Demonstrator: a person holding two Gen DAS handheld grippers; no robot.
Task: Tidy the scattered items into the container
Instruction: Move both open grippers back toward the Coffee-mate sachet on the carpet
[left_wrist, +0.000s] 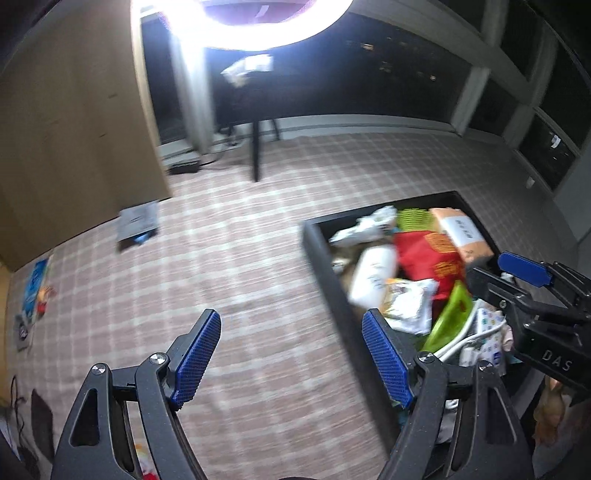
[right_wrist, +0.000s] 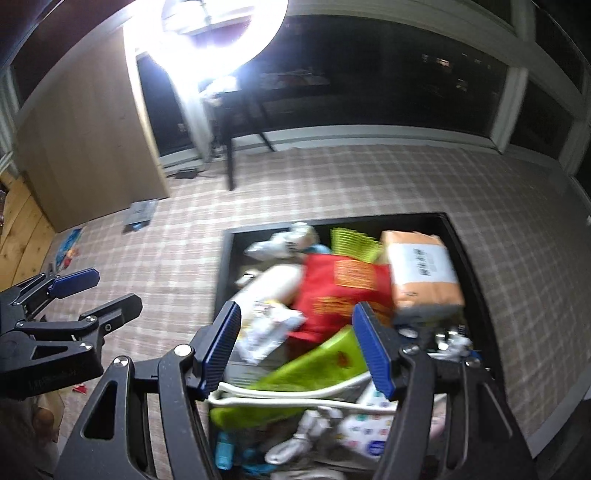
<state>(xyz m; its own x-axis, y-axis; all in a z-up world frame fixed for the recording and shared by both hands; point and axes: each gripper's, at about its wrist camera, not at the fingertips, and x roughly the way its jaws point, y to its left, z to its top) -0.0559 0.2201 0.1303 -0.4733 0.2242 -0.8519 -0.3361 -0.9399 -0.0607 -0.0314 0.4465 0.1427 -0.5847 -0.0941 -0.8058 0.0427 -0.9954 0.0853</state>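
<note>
A black open container (right_wrist: 221, 280) sits on the checked carpet, filled with a red packet (right_wrist: 343, 291), an orange package (right_wrist: 421, 273), a green bag (right_wrist: 317, 365), a white roll (right_wrist: 266, 288) and more. It also shows at the right of the left wrist view (left_wrist: 325, 266). My right gripper (right_wrist: 295, 343) is open and empty, held above the container's near half. My left gripper (left_wrist: 291, 354) is open and empty, held over the carpet at the container's left wall. Each gripper shows in the other's view: the right (left_wrist: 517, 280) and the left (right_wrist: 92, 295).
Loose items lie on the carpet: a grey-blue flat packet (left_wrist: 138, 223), blue and red items by the left wall (left_wrist: 37, 284), a small red scrap (right_wrist: 79, 387). A wooden cabinet (left_wrist: 74, 129) stands at the left. A ring light on a black stand (left_wrist: 255, 155) stands before the dark windows.
</note>
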